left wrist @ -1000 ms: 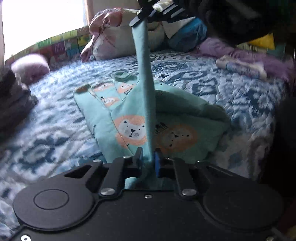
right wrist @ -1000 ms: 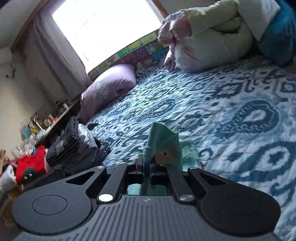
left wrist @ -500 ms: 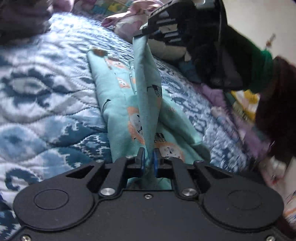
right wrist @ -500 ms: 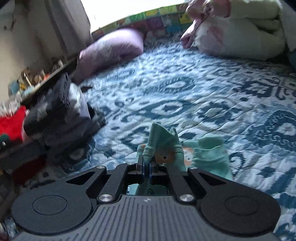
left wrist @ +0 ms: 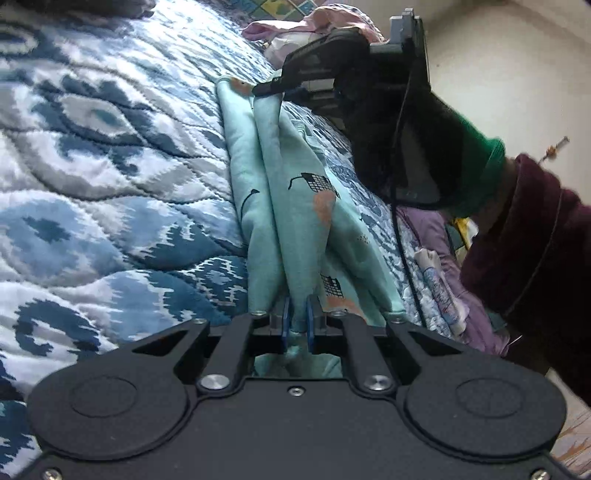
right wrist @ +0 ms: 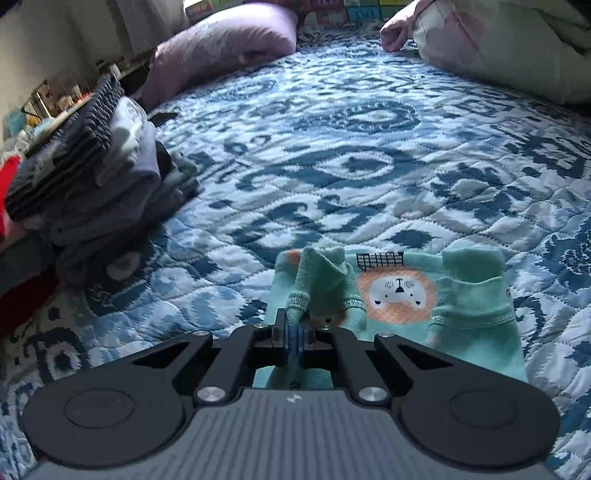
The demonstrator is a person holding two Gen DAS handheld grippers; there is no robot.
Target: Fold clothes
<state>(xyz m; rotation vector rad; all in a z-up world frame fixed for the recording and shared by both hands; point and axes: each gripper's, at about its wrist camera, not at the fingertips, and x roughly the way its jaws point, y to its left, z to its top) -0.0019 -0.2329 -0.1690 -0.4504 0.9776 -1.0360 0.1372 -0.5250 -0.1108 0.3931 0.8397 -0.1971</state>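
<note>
Left wrist view: the left tool point(left wrist: 297, 320) is clamped narrow on a fold of the mint-green garment point(left wrist: 295, 206), the cloth bunched between its blue pads point(left wrist: 285, 325). From there the garment runs away across the bed quilt point(left wrist: 110, 166) as a long ridge of folds, printed with orange lion faces and small black grid marks. At the far end the right tool point(left wrist: 267, 88) pinches the other end of the same ridge, so the cloth stretches between the two tools, with its lower layers resting on the quilt. Behind the right tool are a dark gloved hand point(left wrist: 391, 122) with a green cuff and a maroon sleeve point(left wrist: 535, 240). Purple and white clothes point(left wrist: 443, 266) lie at the right edge of the bed, and a pink bundle point(left wrist: 295, 26) sits at the far end.

Right wrist view: the right tool point(right wrist: 293, 338) is closed tight on a hemmed edge of the mint-green garment point(right wrist: 424, 295), the fabric rising in a small peak just beyond its fingertips. The rest of the garment lies flat on the bed quilt point(right wrist: 351, 147) to the right, a lion face showing plainly. A stack of folded grey and striped clothes point(right wrist: 92, 173) stands well apart at the left. A lilac pillow point(right wrist: 221, 44) and a pale rolled duvet point(right wrist: 498, 44) lie at the head of the bed.
</note>
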